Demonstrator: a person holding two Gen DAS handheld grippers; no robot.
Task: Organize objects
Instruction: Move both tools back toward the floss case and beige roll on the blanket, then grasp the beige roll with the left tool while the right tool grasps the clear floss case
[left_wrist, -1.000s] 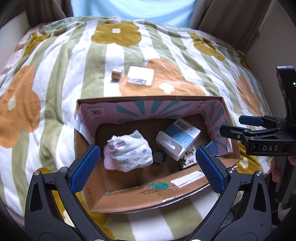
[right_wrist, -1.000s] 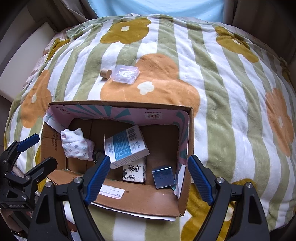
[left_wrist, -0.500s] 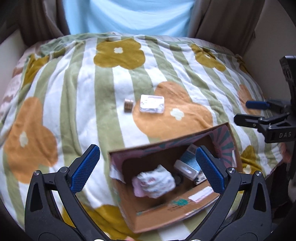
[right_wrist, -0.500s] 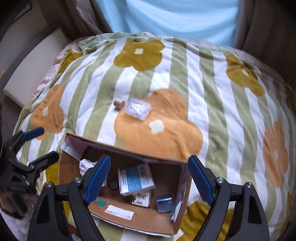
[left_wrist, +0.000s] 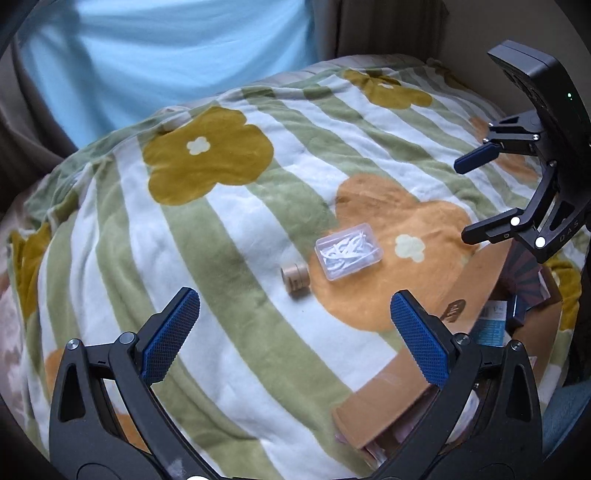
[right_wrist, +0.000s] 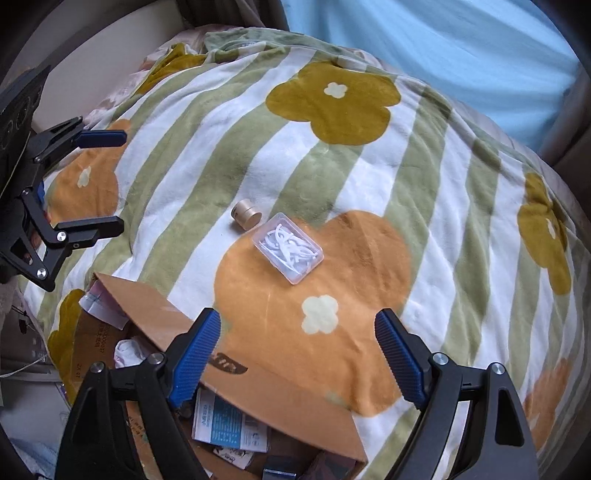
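Observation:
A clear plastic case (left_wrist: 348, 255) of white pieces lies on the flowered blanket, also in the right wrist view (right_wrist: 287, 252). A small tan wooden cylinder (left_wrist: 294, 279) lies just left of it (right_wrist: 245, 215). A cardboard box (right_wrist: 258, 373) holds a blue-and-white carton (right_wrist: 229, 424) and a white cloth (right_wrist: 127, 352); its far wall shows in the left wrist view (left_wrist: 417, 373). My left gripper (left_wrist: 291, 334) is open and empty, short of the cylinder. My right gripper (right_wrist: 297, 356) is open and empty over the box's far wall.
The striped flowered blanket (right_wrist: 369, 155) covers a rounded bed. A light blue curtain (left_wrist: 155, 59) hangs behind. Dark drapes and a pale wall stand at the sides. Each gripper shows in the other's view: right (left_wrist: 491, 192), left (right_wrist: 92, 181).
Both grippers have risen from over the box and moved forward toward the case and cylinder. The box now sits at the lower edge of both views. Both stay open.

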